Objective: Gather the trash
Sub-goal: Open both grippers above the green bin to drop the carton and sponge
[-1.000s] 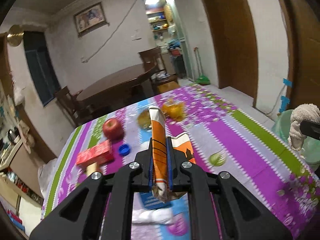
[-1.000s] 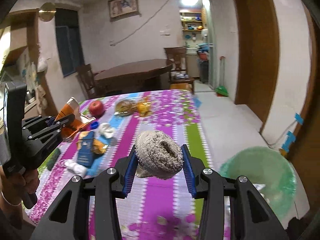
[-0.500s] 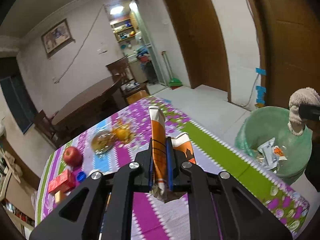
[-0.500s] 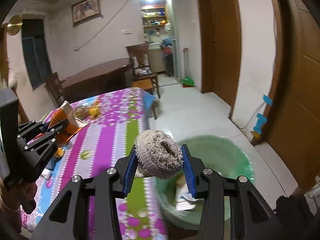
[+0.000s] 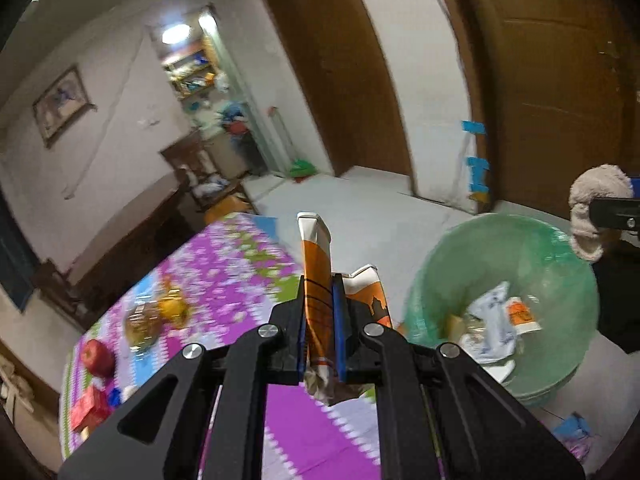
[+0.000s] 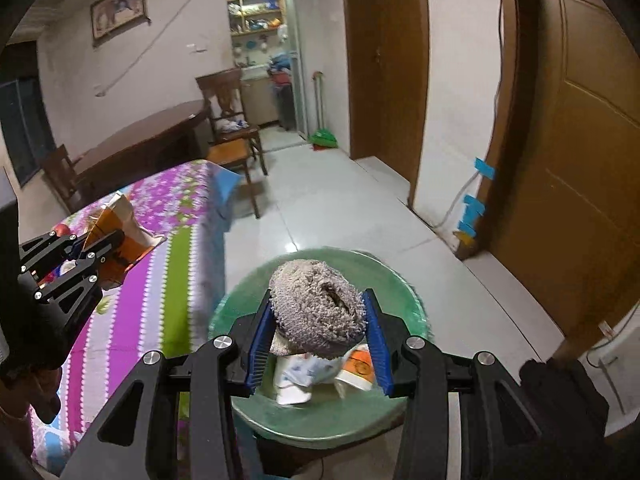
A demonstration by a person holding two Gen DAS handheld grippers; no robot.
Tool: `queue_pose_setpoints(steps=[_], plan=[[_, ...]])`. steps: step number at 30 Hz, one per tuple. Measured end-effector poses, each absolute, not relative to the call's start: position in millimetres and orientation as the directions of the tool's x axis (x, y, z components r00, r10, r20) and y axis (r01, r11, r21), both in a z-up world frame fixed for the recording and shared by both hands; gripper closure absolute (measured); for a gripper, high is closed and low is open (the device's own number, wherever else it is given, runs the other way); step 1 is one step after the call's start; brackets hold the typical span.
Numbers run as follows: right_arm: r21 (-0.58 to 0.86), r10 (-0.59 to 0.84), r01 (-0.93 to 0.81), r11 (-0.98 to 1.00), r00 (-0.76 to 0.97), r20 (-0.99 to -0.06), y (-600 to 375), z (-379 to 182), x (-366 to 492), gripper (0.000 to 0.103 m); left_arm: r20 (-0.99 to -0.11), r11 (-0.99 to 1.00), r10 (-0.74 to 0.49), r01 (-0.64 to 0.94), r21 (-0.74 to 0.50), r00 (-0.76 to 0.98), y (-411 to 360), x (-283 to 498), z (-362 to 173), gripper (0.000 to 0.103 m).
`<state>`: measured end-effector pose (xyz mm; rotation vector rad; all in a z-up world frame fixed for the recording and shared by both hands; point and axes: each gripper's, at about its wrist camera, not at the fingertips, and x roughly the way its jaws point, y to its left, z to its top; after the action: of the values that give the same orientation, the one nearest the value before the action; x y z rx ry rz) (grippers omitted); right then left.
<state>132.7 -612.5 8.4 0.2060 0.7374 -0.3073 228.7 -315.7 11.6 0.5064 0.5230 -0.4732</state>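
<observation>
My left gripper [image 5: 319, 300] is shut on a flattened orange and white carton [image 5: 316, 264], held above the table's right edge. It also shows in the right wrist view [image 6: 116, 236]. My right gripper [image 6: 318, 320] is shut on a grey balled-up rag [image 6: 318, 310], held directly over the green bin [image 6: 404, 292]. The bin [image 5: 460, 256] stands on the floor beside the table and holds paper wrappers [image 5: 494, 320]. The rag also shows at the right edge of the left wrist view [image 5: 592, 208].
The table has a purple flowered cloth [image 5: 224, 280]. On it lie a red apple [image 5: 96, 356], a red box [image 5: 86, 408], a blue cap [image 5: 115, 396] and bagged fruit [image 5: 156, 316]. A wooden chair [image 6: 232, 128] and brown doors [image 6: 580, 160] stand beyond.
Both grippers have swung right, away from the table. The right gripper with the rag now hangs over the green bin; the left gripper with the carton has come closer to it.
</observation>
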Motion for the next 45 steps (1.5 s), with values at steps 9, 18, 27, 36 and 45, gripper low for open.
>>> queue_pose_setpoints(steps=[9,18,27,36,45], plan=[[0.055,-0.238,0.404,0.913,0.635,-0.735,-634,-4,134,0.059,-0.685,0.654,-0.432,0.727,0.209,0.586,-359,242,-8,0.094],[0.048,-0.233,0.417,0.908,0.595,-0.769,-640,-13,134,0.059,-0.746,0.529,-0.536,0.846,0.070,0.396,-379,247,-20,0.094],[0.194,-0.081,0.426,0.884,0.548,-0.833,-651,-43,154,0.059,-0.802,0.410,-0.563,0.910,-0.061,0.200,-392,256,-42,0.094],[0.213,-0.056,0.441,0.872,0.521,-0.852,-658,-55,167,0.059,-0.815,0.441,-0.540,0.896,-0.062,0.209,-399,268,-50,0.094],[0.218,-0.055,0.440,0.871,0.529,-0.847,-662,-48,178,0.036,-0.820,0.475,-0.529,0.877,-0.072,0.218,-404,274,-45,0.052]])
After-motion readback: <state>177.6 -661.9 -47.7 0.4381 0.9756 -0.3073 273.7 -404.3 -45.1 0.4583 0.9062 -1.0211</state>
